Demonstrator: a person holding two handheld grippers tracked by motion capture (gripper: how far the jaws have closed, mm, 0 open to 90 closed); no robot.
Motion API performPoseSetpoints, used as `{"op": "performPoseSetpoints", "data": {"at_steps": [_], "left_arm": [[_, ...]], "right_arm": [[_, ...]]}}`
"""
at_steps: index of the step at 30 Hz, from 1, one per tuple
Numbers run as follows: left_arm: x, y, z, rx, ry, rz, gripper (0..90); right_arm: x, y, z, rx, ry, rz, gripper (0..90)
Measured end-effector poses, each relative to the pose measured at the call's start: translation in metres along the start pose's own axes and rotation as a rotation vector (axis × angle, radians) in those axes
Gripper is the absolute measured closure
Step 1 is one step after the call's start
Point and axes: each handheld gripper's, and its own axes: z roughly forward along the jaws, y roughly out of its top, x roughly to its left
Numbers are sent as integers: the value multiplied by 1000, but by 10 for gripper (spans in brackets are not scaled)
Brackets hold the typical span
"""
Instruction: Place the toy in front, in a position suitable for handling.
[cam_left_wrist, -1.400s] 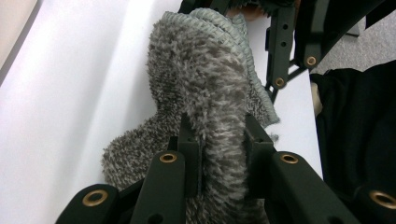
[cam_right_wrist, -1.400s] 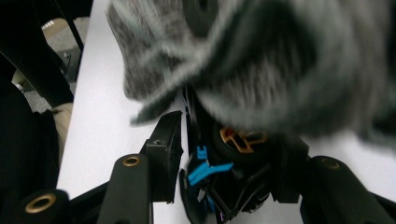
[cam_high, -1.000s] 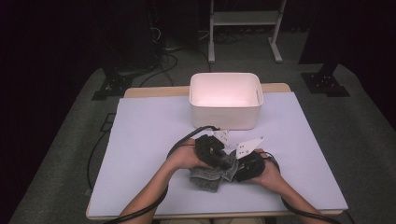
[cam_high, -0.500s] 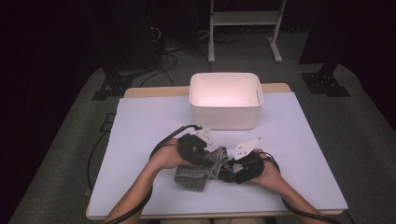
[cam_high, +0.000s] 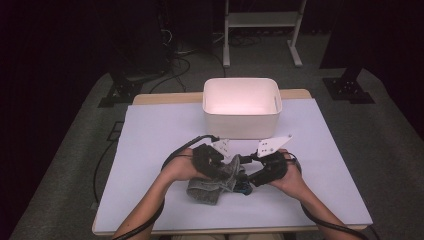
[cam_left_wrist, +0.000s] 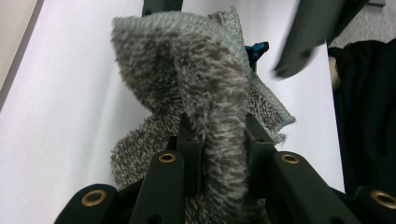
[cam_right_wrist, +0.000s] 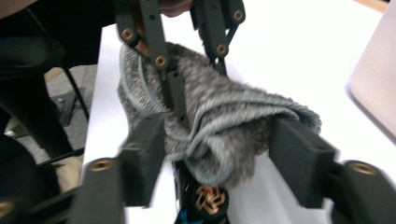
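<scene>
At the near middle of the table (cam_high: 150, 130), between the two hands: left gripper (cam_left_wrist: 215, 140), jaws clamped on a bunched fold of grey cloth (cam_left_wrist: 187, 84); the fold runs up between the pads and fans out above them. In the high view this gripper (cam_high: 220, 167) sits on the cloth (cam_high: 205, 190), which lies crumpled on the white cover just in front of the person, its lower part resting flat.

Right gripper (cam_right_wrist: 217, 154): jaws apart, having just been opening; the cloth's (cam_right_wrist: 224, 126) free end hangs between them, and whether the pads touch it cannot be told. A round gold-and-black part with a bit of blue shows below the cloth, between the jaws. In the high view the right gripper (cam_high: 247, 175) meets the cloth from the right.

Further out: white bin (cam_high: 242, 125), upright, at the far middle of the table, well apart from the cloth. Cables (cam_high: 172, 155) trail from both grippers. Beyond the table: dark floor, a white stand (cam_high: 260, 20).
</scene>
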Motion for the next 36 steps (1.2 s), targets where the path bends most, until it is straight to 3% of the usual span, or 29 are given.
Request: {"op": "performPoseSetpoints", "data": {"at_steps": [3,5,7,10,13,16,19,20,22,25,30,31,33,36], "left_arm": [[-1,1,0,3,5,1,727],[-2,1,0,2,13,1,678],[-3,1,-2,-4,17,-4,608],[-5,2,-9,-53,30,-3,546],[-7,2,-16,-78,33,-2,550],[-6,-1,-11,-35,40,-4,604],[-4,-4,-6,-41,33,-16,725],[-3,-5,-5,-42,29,-21,745],[-2,-6,-4,-50,26,-32,767],[-3,-7,-5,-52,24,-23,767],[-3,-7,-4,-51,26,-19,766],[-3,-6,-5,-50,28,-16,766],[-4,-5,-5,-52,35,-26,767],[-6,0,-6,-59,23,-18,772]], "right_arm": [[1,0,3,2,-24,-12,693],[2,-2,3,15,-31,-17,773],[3,-4,3,26,-34,-20,786],[4,-6,3,37,-39,-18,792],[3,-8,3,35,-39,-9,792],[3,-8,3,35,-42,-8,789],[3,-8,4,41,-42,-7,766],[3,-9,4,43,-37,-7,718],[3,-9,4,56,3,-5,534],[4,-13,-2,68,35,-10,384],[4,-27,0,133,33,-6,314],[4,-29,3,150,25,-14,325],[4,-33,8,174,-1,-35,524],[3,-33,13,182,22,-17,564]]}}
